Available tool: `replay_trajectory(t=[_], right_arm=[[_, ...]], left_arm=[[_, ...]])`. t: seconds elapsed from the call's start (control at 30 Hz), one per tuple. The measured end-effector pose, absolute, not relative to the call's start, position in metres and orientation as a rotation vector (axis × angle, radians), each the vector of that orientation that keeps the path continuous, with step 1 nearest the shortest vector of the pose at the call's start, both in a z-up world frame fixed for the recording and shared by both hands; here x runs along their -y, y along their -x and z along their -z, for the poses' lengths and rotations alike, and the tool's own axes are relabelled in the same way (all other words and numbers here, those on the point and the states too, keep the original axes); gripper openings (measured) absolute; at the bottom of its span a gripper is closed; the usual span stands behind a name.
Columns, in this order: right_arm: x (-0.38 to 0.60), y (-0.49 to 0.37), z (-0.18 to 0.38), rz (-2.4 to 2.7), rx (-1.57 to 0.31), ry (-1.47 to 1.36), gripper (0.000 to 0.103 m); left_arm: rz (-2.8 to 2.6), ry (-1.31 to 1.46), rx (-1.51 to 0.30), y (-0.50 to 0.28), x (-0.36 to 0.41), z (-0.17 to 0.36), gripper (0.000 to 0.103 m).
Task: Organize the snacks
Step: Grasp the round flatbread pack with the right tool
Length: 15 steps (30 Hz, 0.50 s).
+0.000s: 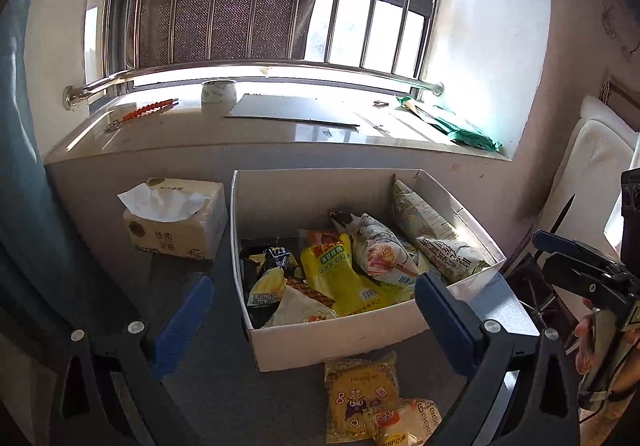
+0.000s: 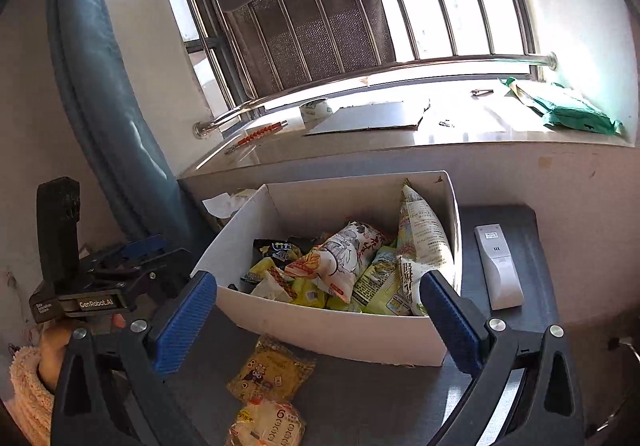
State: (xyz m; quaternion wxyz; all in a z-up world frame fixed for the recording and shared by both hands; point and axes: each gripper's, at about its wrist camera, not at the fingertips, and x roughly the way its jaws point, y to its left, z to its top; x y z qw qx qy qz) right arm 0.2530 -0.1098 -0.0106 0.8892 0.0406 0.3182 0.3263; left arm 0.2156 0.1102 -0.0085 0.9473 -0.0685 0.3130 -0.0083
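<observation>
Remote control (image 2: 499, 266) beside box (image 2: 340, 330)

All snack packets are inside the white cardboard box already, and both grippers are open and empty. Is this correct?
Not quite. Two yellow snack packets lie on the grey table in front of the white cardboard box, as the right wrist view shows. Both the left gripper and right gripper are indeed open and empty.

White cardboard box (image 1: 340, 342) sits straight ahead of both grippers, open-topped and stuffed with a jumble of snack bags (image 1: 352, 266), while two yellow packets (image 2: 272, 370) lie flat on the table just in front of its near wall.
</observation>
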Motion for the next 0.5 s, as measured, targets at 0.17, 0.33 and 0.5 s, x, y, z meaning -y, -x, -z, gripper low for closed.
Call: replay_trajectory(t=[0.17,0.33,0.5], right_arm=[[0.123,-0.200,0.048,-0.603,-0.756,-0.059,0.103],[0.132,-0.156,0.087,-0.576,-0.816,-0.059,0.103],[0.125,-0.122,0.115,-0.577,-0.853,-0.030,0.103]], left_arm=[[0.023,0.130,-0.599,-0.158,-0.091,0.021,0.103],[0.036,0.216,-0.615,-0.110,-0.082,0.050,0.103],[0.018,0.227,-0.665,-0.080,-0.071,0.085,0.103]])
